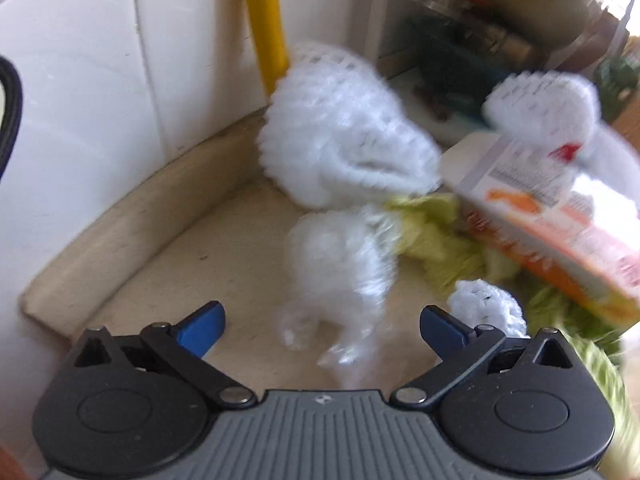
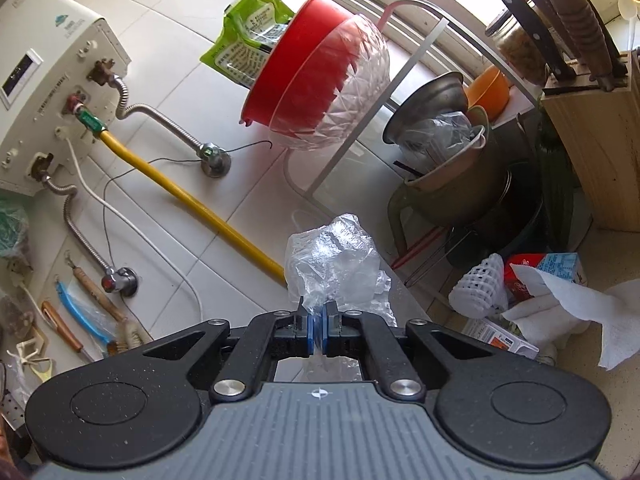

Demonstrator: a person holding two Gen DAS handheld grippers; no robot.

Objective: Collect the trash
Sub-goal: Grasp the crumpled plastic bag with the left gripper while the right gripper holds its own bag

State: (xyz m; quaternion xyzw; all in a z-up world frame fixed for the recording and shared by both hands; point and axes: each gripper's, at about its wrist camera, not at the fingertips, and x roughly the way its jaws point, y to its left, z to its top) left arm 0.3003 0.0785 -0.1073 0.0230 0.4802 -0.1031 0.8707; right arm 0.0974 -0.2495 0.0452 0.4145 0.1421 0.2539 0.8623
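Left gripper (image 1: 322, 330) gaping wide above foam nets (image 1: 344, 144), gripping nothing | right gripper (image 2: 319, 330) pinching plastic bag (image 2: 334, 264)

Bright daylight from the upper right; left view motion-blurred, right sharp, edges bowed

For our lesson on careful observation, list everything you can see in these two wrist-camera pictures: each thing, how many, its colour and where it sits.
foam fruit nets: at least three, white, countertop corner
clear plastic wrap: one, on counter ahead of left gripper
cabbage leaves: several, pale green, under carton
carton: one, orange and white, tilted on the pile
yellow hose: one, along tiled wall
water heater: one, white, on wall
red bowl: one, on rack
knife block: one, wooden, right
paper towel: one, white, right counter
plastic bag: one, clear, pinched
left gripper: open, empty
right gripper: shut on bag
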